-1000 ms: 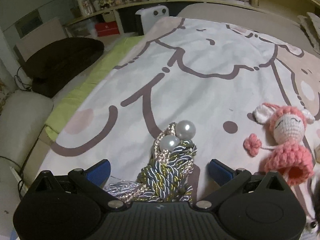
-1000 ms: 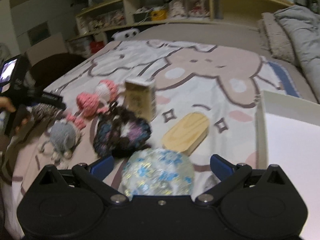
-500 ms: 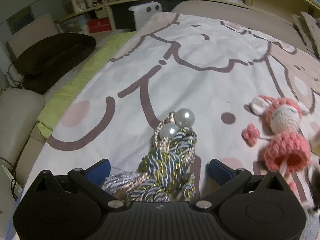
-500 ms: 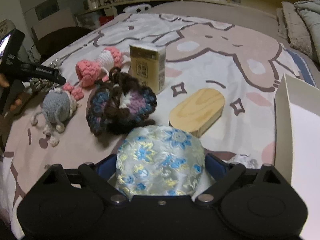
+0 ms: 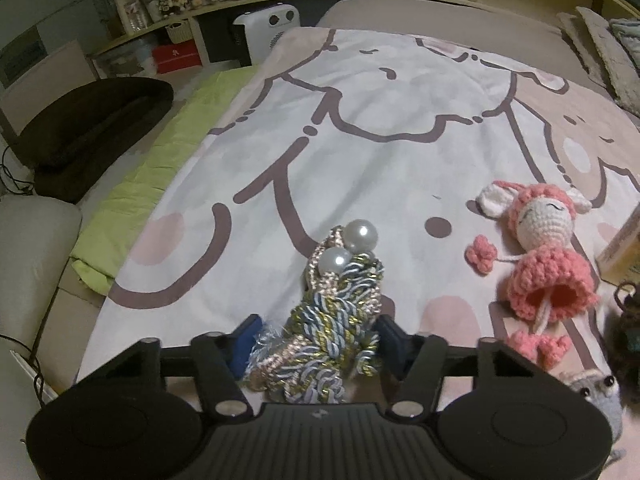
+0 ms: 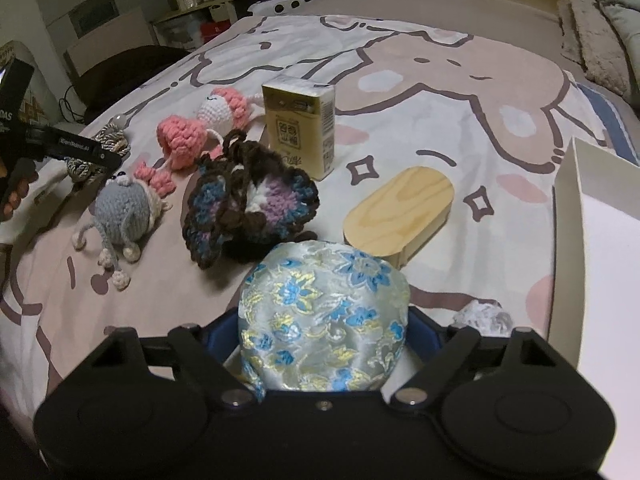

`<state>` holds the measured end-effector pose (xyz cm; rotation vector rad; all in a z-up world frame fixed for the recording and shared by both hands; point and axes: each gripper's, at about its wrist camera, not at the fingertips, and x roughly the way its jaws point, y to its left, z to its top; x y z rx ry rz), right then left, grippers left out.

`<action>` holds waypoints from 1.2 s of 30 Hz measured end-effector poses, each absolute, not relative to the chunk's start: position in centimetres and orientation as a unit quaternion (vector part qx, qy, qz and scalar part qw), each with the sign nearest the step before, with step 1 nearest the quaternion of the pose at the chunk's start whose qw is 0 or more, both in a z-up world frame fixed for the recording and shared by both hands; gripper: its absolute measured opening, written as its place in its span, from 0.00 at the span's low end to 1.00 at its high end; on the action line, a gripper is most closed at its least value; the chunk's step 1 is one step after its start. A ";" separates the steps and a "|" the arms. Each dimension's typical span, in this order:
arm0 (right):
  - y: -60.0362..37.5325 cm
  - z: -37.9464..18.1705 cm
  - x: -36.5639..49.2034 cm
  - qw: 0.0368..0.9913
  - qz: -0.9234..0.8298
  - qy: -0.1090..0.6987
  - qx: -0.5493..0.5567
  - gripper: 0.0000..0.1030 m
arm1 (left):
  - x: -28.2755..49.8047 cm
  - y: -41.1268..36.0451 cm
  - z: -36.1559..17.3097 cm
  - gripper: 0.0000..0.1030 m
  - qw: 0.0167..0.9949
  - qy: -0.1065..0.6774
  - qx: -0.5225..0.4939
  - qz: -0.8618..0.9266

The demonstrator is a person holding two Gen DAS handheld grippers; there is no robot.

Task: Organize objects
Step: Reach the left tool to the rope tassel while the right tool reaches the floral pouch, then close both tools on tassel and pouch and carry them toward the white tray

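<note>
Both tongs are closing: the left gripper (image 5: 316,338) around the braided cord (image 5: 332,320) between its jaws, the right gripper (image 6: 324,332) around the silk pouch (image 6: 324,320). Best squeeze each at its bulky middle before lifting.

I see a bed covered by a blanket (image 6: 400,80) printed with cartoon animals in brown outline. On it lie a twisted rope tassel (image 5: 340,312) with two pearl beads, a pink crocheted doll (image 5: 540,248), and a grey crocheted creature (image 6: 124,212) just beside the doll's feet. Near the middle I see a dark crocheted pouch (image 6: 248,204) with blue and purple patches, touching an upright yellow carton (image 6: 300,124) behind it. A rounded wooden box (image 6: 400,212) lies to the right, and a floral brocade pouch (image 6: 324,320) nearest me. A white box (image 6: 600,240) sits at the right edge.
</note>
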<state>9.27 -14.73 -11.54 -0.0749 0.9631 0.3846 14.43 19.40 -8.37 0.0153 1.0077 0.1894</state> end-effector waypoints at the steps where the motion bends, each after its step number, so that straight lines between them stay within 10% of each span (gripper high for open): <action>1: -14.6 -11.4 9.2 0.868 0.184 0.459 -0.039 0.83 | 14.3 19.4 -8.2 0.55 0.871 0.483 0.009 0.089; 36: -18.3 0.5 8.8 0.946 0.077 0.314 0.035 0.83 | 9.8 10.6 3.9 0.46 0.948 0.315 -0.040 0.040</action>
